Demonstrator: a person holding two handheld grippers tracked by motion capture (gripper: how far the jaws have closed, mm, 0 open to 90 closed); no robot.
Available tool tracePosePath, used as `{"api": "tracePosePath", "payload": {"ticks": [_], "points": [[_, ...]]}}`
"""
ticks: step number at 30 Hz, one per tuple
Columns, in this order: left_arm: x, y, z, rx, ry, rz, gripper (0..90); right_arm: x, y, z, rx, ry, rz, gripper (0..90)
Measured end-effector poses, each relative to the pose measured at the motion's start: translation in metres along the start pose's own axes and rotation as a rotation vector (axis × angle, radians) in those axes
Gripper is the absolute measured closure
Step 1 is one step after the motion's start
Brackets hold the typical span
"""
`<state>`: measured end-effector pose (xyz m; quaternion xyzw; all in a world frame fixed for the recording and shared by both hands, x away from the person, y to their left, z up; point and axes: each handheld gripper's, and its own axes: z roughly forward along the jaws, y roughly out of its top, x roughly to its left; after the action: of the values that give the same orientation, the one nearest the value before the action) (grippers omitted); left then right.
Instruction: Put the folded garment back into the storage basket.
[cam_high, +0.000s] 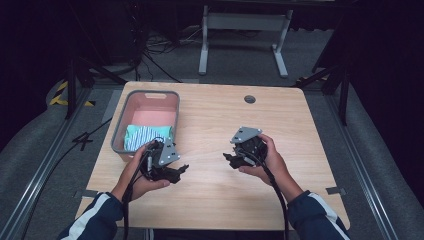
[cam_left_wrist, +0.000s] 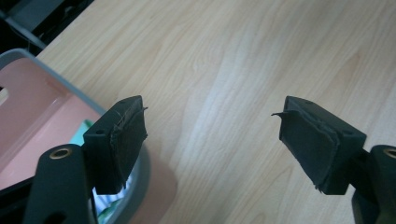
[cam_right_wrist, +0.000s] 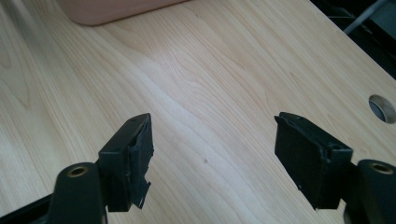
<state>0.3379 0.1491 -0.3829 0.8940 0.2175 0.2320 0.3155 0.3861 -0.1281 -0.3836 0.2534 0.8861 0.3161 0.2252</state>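
Near the left edge of the table (cam_high: 215, 200) sits a grey basket (cam_high: 120, 131) with a pink inside, and in its near end lies a folded cloth (cam_high: 145, 135) striped teal and white, which I take to be the thing this work is about. I have the left gripper (cam_high: 176, 171) just beside the basket's near right corner, over bare wood, its jaws spread wide with nothing between them; in the left gripper view the basket rim (cam_left_wrist: 28, 58) runs behind the left-hand jaw and a sliver of the cloth (cam_left_wrist: 81, 130) shows beside it. The right gripper (cam_high: 231, 159) hangs over the middle of the table, well apart from the basket, jaws likewise spread and empty; the right gripper view looks across plain wood toward the basket's outer wall (cam_right_wrist: 112, 9) and the cable hole (cam_right_wrist: 384, 107) near the far edge. Judging from how things lie, the cloth is folded and already in the basket, so the main part looks done. I see nothing else lying on the table to be gathered. What is left, as far as I can judge, is to bring both grippers clear and let them rest, unless the cloth needs straightening in its end of the basket.
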Motion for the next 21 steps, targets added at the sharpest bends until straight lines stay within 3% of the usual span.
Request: {"api": "tracePosePath", "payload": {"ticks": [11, 21], "points": [[-0.021, 0.0, 0.014, 0.015, -0.079, 0.056, 21.3, -0.013, -0.04, -0.015, 0.021, -0.039, 0.034, 28.0], [-0.034, -0.008, 0.031, 0.045, -0.112, 0.076, 21.2, -0.019, -0.077, -0.026, 0.017, -0.061, 0.066, 26.9]]}}
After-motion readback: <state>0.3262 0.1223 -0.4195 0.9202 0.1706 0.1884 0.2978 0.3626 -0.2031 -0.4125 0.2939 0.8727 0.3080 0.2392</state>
